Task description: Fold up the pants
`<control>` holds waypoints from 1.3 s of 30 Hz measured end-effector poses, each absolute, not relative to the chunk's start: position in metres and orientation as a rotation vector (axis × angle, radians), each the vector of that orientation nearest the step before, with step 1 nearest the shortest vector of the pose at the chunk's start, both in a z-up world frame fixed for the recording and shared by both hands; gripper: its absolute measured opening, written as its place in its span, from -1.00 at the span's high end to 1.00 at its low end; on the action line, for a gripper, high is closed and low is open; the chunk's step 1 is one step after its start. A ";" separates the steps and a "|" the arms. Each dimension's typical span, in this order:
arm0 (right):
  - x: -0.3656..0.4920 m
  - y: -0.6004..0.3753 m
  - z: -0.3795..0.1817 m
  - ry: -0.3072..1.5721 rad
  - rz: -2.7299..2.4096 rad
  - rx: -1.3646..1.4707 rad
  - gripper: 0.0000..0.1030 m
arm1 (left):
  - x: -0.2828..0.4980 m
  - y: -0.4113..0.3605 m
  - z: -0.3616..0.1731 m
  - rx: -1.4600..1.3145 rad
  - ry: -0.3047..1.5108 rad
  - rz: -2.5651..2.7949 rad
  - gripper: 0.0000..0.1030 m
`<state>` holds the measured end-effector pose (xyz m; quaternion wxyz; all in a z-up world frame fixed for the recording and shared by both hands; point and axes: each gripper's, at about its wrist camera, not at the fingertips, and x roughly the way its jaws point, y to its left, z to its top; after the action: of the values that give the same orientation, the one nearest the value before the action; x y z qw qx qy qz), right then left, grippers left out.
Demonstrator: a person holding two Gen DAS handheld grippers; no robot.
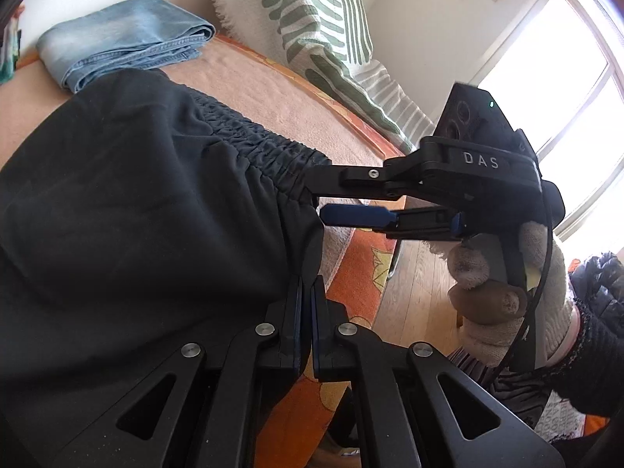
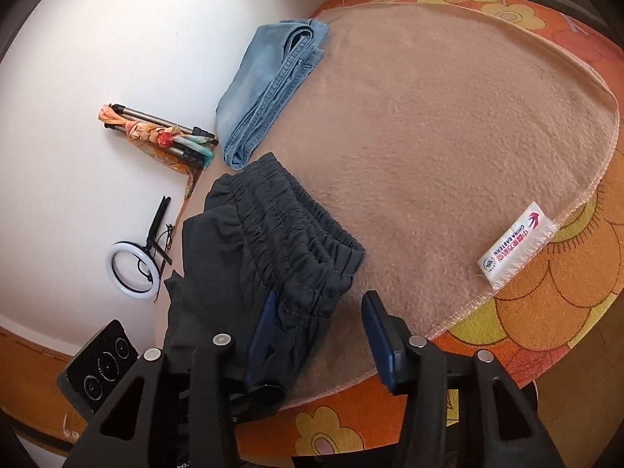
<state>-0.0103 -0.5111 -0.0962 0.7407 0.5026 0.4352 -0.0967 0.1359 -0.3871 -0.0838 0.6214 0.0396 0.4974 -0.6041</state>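
Black pants [image 1: 136, 195] with a gathered elastic waistband lie bunched on a pink blanket [image 1: 253, 78]. My left gripper [image 1: 306, 284] is shut on the pants' edge at the bed's near side. My right gripper [image 1: 318, 195], held by a gloved hand [image 1: 507, 292], comes in from the right and stands open around the waistband's corner. In the right wrist view the pants [image 2: 273, 234] reach between the jaws of the right gripper [image 2: 319, 312]. The left pad [image 2: 265, 319] lies against the fabric and the right pad [image 2: 376, 323] stands apart from it, over the blanket [image 2: 448, 136].
Folded blue jeans [image 1: 124, 35] [image 2: 269, 78] lie just beyond the pants, near the wall. A green-striped cushion [image 1: 312, 11] leans at the bed's head. A tripod [image 2: 156, 132] and a ring light [image 2: 134, 269] lie beside the bed. The blanket's white label [image 2: 514, 249] marks its right edge.
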 end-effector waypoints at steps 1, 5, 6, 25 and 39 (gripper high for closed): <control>-0.011 -0.512 -0.098 0.943 -0.202 1.122 -0.18 | 0.137 -0.386 -0.084 0.080 1.147 -1.391 0.98; -0.008 -0.515 -0.108 0.872 -0.154 1.190 -0.21 | 0.139 -0.381 -0.085 0.057 1.155 -1.396 0.98; -0.003 -0.513 -0.108 0.870 -0.148 1.177 -0.22 | 0.139 -0.380 -0.085 0.057 1.155 -1.397 0.98; -0.001 -0.475 -0.056 0.761 -0.273 0.864 0.67 | 0.148 -0.327 -0.058 0.025 1.151 -1.340 0.56; -0.055 -0.461 -0.069 0.885 -0.436 0.785 0.64 | 0.216 -0.147 -0.011 -0.068 1.009 -0.968 0.24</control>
<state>-0.0549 -0.4615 -0.0686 0.8077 0.3671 0.4138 -0.2040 0.2158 -0.1469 -0.0107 0.7649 -0.0313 0.4645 -0.4453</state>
